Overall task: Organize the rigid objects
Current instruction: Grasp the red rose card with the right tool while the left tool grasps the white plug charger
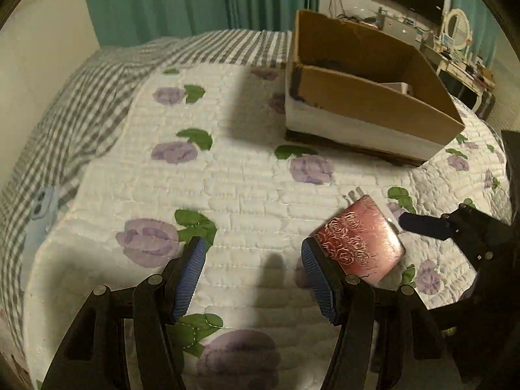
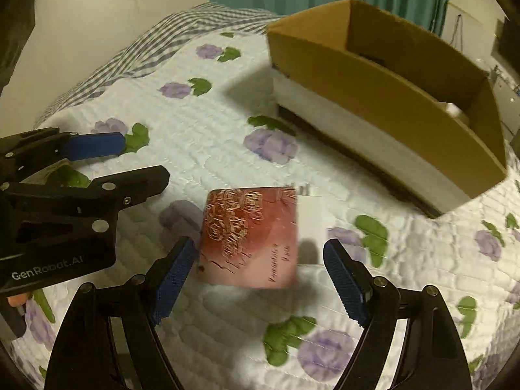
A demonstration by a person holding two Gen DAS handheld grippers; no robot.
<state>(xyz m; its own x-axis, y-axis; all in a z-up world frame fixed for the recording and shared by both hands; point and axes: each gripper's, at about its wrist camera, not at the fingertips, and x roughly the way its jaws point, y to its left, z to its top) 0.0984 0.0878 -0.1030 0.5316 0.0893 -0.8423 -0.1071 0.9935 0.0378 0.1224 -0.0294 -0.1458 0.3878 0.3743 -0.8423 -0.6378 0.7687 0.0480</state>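
A pink-red box with gold rose print (image 2: 250, 237) lies flat on the quilted bed, also seen in the left wrist view (image 1: 360, 240). A white item (image 2: 310, 224) lies against its right side. My right gripper (image 2: 260, 276) is open, its fingers either side of the box's near edge, not touching it. My left gripper (image 1: 253, 276) is open and empty, just left of the box; it shows in the right wrist view (image 2: 130, 159). An open cardboard box (image 1: 373, 97) stands further back on the bed (image 2: 390, 104), with a white item inside.
The bed has a white quilt with purple flowers (image 1: 227, 178) and a grey checked sheet (image 1: 81, 97) at its far left. Teal curtains (image 1: 178, 0) hang behind. A dresser with a mirror (image 1: 455, 29) and a wall screen stand at the far right.
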